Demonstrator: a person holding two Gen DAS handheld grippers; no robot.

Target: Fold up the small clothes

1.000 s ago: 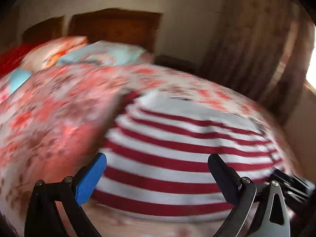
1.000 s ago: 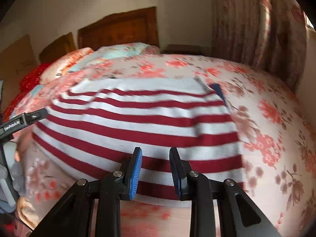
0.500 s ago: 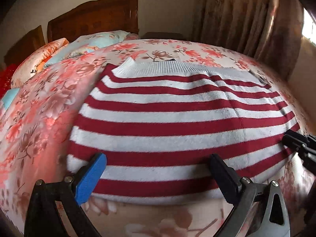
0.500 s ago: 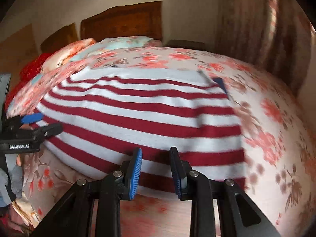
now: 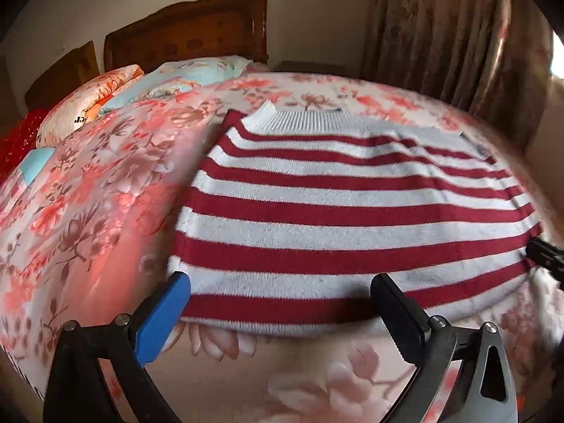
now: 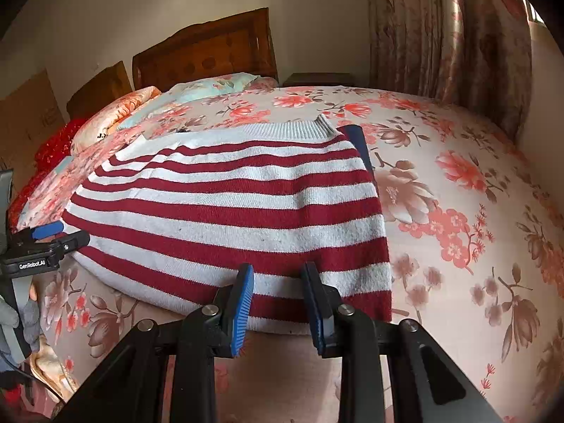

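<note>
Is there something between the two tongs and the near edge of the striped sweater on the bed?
Nothing visible is in the way. The striped sweater lies flat on the flowered bedspread. Both the left tongs and the right tongs are open right at its near hem, with only bare bedspread below them.

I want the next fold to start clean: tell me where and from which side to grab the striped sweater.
Probably grip the striped sweater by its near hem, one corner per gripper, coming in low from the near edge of the bed. It lies flat, ribbed neckline away, hem closest. The left gripper, jaws wide, and the right gripper, jaws narrower, already face that hem.
</note>
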